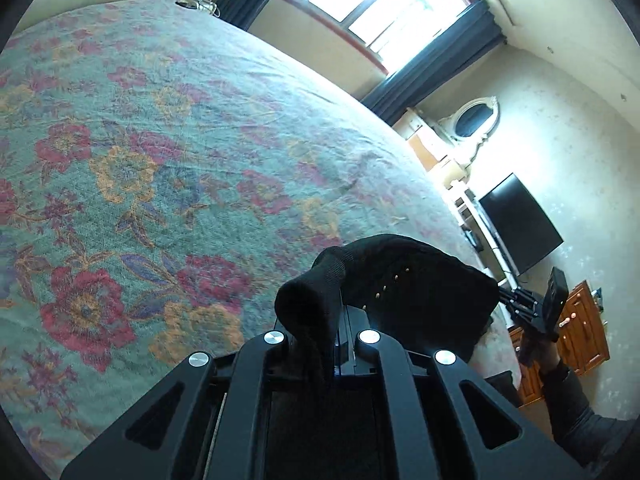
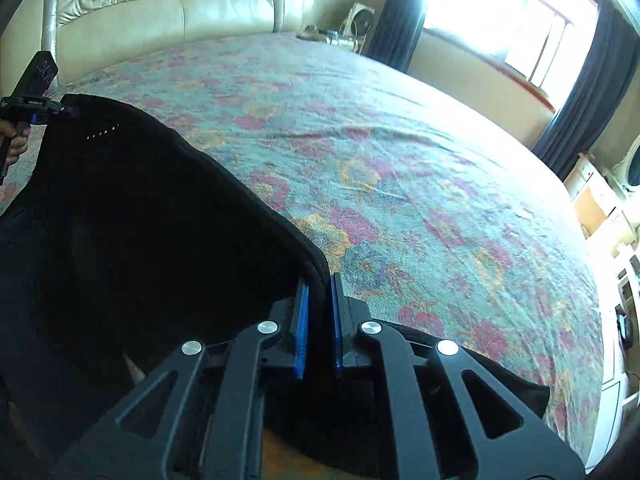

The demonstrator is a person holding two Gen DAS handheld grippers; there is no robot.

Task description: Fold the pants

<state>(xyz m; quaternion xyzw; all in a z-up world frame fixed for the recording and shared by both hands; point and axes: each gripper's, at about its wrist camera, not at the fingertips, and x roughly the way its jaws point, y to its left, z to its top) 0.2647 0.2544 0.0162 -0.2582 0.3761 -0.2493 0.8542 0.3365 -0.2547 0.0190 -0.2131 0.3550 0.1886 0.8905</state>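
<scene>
Black pants [image 2: 140,220] hang stretched between my two grippers above the floral bedspread [image 2: 400,160]. My right gripper [image 2: 320,284] is shut on one corner of the waistband, blue pads pinching the cloth. My left gripper [image 1: 340,312] is shut on the other corner, its tips hidden under bunched black fabric [image 1: 400,280]. In the right wrist view the left gripper [image 2: 64,110] holds the far end of the waistband. In the left wrist view the right gripper [image 1: 504,296] holds the far end at the right.
The bed [image 1: 160,140] fills both views, with a cream tufted headboard [image 2: 180,4] at the back. A bright window with dark curtains [image 1: 380,8], a black TV [image 1: 520,224], a white mirror [image 1: 472,120] and wooden drawers [image 1: 580,328] stand at the right.
</scene>
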